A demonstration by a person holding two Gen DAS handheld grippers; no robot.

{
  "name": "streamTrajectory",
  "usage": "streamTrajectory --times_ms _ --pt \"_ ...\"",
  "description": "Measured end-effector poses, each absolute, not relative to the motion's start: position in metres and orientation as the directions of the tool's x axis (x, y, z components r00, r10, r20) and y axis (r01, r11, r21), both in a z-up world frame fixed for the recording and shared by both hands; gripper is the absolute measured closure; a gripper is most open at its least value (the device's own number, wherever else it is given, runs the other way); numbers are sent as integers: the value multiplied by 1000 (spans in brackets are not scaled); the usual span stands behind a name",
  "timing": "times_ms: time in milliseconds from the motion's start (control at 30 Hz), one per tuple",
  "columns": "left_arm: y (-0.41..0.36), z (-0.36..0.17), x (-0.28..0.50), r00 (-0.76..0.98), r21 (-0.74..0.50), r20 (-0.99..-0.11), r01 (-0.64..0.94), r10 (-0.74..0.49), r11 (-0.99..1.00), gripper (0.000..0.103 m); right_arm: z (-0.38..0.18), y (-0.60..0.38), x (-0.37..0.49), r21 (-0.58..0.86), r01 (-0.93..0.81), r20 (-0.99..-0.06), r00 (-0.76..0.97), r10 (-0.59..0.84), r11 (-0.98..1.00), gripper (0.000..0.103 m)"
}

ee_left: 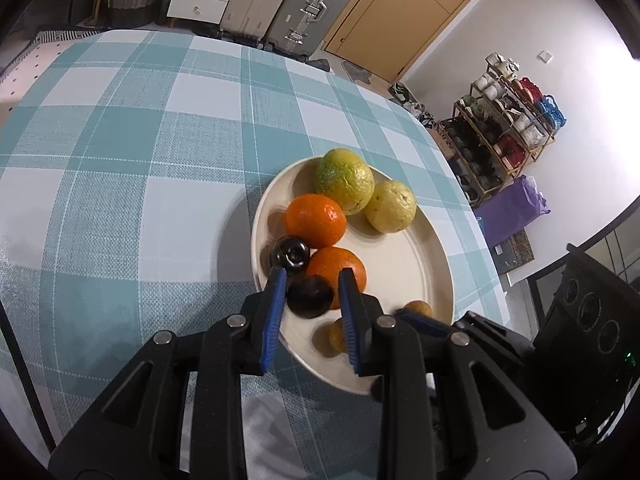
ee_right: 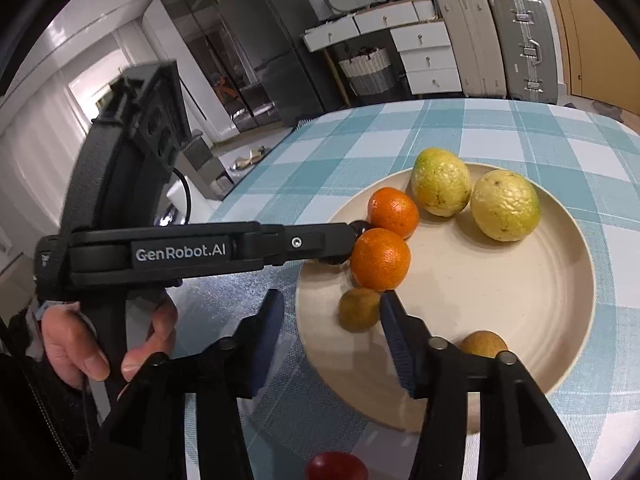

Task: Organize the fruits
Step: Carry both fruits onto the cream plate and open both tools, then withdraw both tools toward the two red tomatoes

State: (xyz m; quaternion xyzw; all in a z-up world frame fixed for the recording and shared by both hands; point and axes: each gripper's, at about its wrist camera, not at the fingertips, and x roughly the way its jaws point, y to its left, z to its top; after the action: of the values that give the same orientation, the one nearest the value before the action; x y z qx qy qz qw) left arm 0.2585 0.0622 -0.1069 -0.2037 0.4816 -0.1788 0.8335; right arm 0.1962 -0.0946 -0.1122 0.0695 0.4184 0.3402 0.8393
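Teal-and-white checked cloth covers the surface [ee_left: 120, 160], and on it sits the round cream plate [ee_right: 520, 300] with both tools over its near rim. The left gripper [ee_left: 312, 274] has its blue-padded jaws pinching a small, dark, matte round fruit [ee_left: 310, 296], which sits right between the tips at the plate's edge. Just beyond the left-hand tip there's a second dark fruit, a glossy one [ee_left: 289, 254], and behind the pinched fruit a bright orange [ee_left: 338, 270], with another orange [ee_left: 315, 221] further ahead. Past those, well out in front of the jaws, two bumpy yellow-green fruits [ee_left: 346, 182] [ee_left: 391, 206] lie side by side. Over to the right gripper [ee_right: 331, 300]: jaws spread, nothing clamped. A small olive-brown fruit [ee_right: 359, 309] lies in the gap, close against the right-hand tip and clear of the other. A second small brownish fruit [ee_right: 482, 344] peeks out on the outer side of that same right-hand finger. Below the jaws, off the plate, a red fruit [ee_right: 336, 466] rests on the cloth. A person's hand [ee_right: 108, 344] grips the left tool's handle.
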Motion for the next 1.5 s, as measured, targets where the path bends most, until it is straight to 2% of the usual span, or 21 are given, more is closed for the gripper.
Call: streamTrajectory --times_ms 67,133,267,400,667,1100,1267,1400,1500 --pt "62 -105 256 474 -513 -727 105 -496 852 62 -109 -101 191 390 -511 -648 439 623 766 51" --pt "62 -101 253 480 -521 -718 110 -504 846 57 -107 -107 189 392 -503 -643 450 620 770 48" --pt "62 -92 245 498 -511 -712 115 -494 852 56 -102 -121 184 389 -475 -637 480 603 789 47" --pt "64 -84 235 516 -504 -706 115 -485 856 56 -95 -134 175 380 -457 -623 517 588 804 41" --pt "69 -68 206 550 -484 -698 111 -459 868 55 -84 -150 156 365 -445 -601 558 572 818 40" --pt "54 -54 152 601 -418 -686 137 -410 898 53 -69 -167 127 345 -412 -564 627 537 844 27" --pt "44 -57 134 604 -402 -691 135 -397 905 39 -67 -170 116 333 -404 -549 651 524 852 15" --pt "37 -62 124 590 -397 -701 143 -401 906 36 -64 -173 107 323 -391 -542 670 507 862 10" --pt "33 -63 116 590 -390 -706 139 -392 910 28 -62 -177 102 325 -384 -535 678 503 864 8"
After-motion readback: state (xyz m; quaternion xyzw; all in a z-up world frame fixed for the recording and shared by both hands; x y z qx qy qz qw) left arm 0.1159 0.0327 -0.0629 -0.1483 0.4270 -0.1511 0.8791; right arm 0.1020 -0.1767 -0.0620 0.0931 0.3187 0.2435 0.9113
